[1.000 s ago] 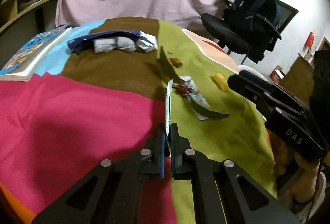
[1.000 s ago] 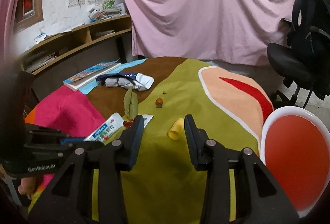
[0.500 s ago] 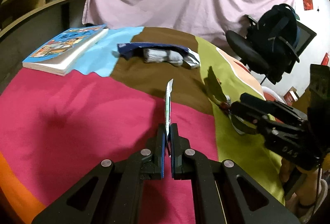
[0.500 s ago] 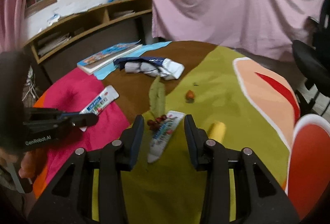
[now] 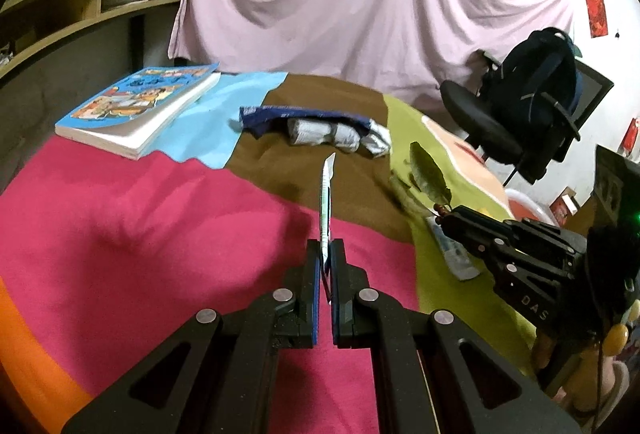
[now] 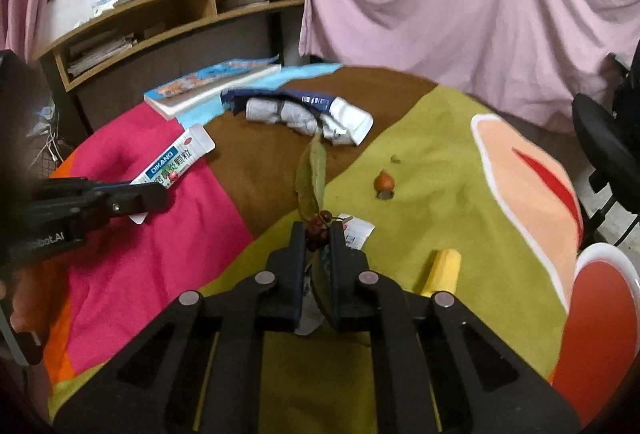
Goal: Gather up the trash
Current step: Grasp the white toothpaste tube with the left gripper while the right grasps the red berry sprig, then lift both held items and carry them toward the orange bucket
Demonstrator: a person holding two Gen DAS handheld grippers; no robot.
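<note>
My left gripper (image 5: 325,246) is shut on a flat white-and-blue sachet (image 5: 326,194), held edge-up above the pink patch of the cloth. In the right wrist view that left gripper (image 6: 148,198) and its sachet (image 6: 176,158) show at the left. The right gripper (image 6: 318,230) has its jaws closing on a sprig of red berries (image 6: 316,228) that fills the gap between the pads. A dry green leaf (image 6: 312,178) runs on from the sprig. Under the jaws lies a second sachet (image 6: 356,234) on the green patch.
A yellow scrap (image 6: 442,270) and a small orange fruit (image 6: 385,181) lie on the green cloth. Crumpled blue and silver wrappers (image 6: 304,114) and a book (image 5: 136,106) sit further back. A red bin with a white rim (image 6: 600,314) stands at the right, an office chair (image 5: 500,122) behind.
The right gripper slid left from the yellow scrap to the berries, and its jaws narrowed around them. The left gripper carried its sachet left, over the pink patch.
</note>
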